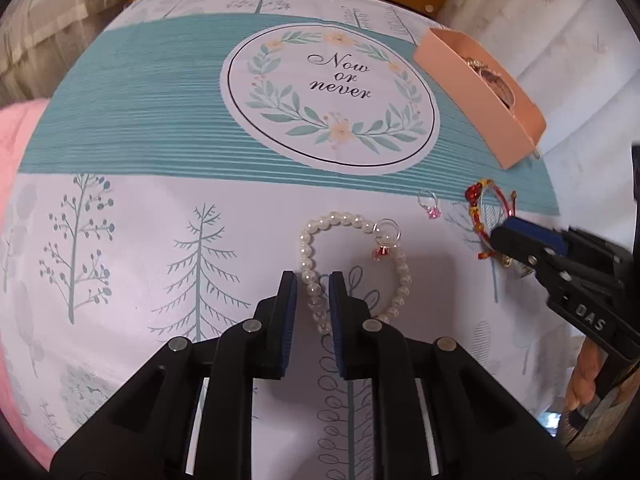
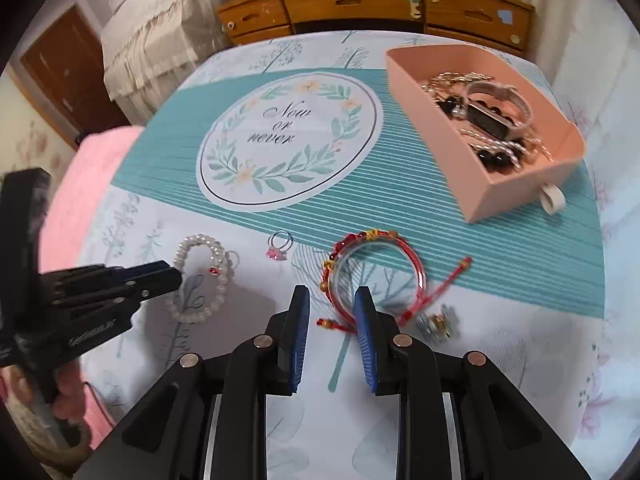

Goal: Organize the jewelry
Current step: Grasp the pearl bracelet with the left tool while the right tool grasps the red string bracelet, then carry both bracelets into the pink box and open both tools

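Four loose pieces remained on the bed cover (image 2: 520,280) near its front edge: a pearl bracelet (image 1: 316,280), a pink-stone ring (image 2: 278,246), a red cord bangle (image 2: 376,272) and a small metal charm (image 2: 436,326), while the pink tray (image 2: 500,184) toward the far right corner already held a heap of chains, beads and a watch, so by this count the sorting was well begun but unfinished. Left hand-held gripper (image 1: 313,280), narrowly parted, straddled the pearl strand, whether pinching it could not be told; the loop's long axis ran front to back. Right hand-held gripper (image 2: 332,300) hung slightly open over the bangle's near rim, holding nothing, the bangle's loose cord tail pointing toward the right edge.
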`<state>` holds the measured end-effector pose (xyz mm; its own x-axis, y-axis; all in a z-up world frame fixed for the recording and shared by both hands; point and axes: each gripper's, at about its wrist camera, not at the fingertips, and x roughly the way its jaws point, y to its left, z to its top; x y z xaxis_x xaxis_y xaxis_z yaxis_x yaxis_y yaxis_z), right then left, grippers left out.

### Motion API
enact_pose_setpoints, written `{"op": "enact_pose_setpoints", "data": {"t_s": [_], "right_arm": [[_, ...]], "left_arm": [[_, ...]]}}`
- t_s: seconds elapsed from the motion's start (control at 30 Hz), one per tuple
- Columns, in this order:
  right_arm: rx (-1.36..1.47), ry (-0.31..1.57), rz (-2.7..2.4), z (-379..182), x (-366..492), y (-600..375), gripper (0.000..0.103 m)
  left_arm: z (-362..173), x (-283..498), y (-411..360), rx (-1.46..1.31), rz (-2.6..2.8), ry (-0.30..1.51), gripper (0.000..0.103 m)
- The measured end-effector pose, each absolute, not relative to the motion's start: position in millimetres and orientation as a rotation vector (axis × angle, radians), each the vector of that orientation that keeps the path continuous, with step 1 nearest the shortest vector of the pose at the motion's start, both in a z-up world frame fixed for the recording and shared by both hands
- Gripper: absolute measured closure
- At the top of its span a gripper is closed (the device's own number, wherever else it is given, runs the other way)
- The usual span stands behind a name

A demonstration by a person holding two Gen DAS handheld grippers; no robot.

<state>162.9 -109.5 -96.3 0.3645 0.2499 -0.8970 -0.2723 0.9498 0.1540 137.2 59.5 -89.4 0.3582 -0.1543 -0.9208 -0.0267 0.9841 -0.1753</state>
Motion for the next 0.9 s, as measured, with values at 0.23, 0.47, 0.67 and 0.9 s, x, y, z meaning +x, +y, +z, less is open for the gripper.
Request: {"op": "enact_pose_setpoints", "data": {"t_s": [0.23, 0.47, 0.67, 0.9], "right_arm": [[-0.174, 1.132, 0.317, -112.4, 166.3, -83.1, 0.080], [-0.239, 1.106, 0.323, -116.5, 163.2, -76.1, 0.092], [-0.068, 1.116, 0.352, -112.4, 160.4, -95.7, 0.092], [0.122, 1.086, 0.437, -101.3, 138.2, -113.3, 0.092]], "left_arm": [[-89.4, 138.2, 36.3, -0.043, -0.063, 1.190, 0.089], [-89.0, 142.9, 38.5, -0.088, -0.110, 1.236, 0.082], [-86.3, 146.9, 42.1, -0.140, -0.118, 1.281, 0.076], [-87.3, 153.9, 44.4, -0.201, -0.113, 1.297, 0.072]]}}
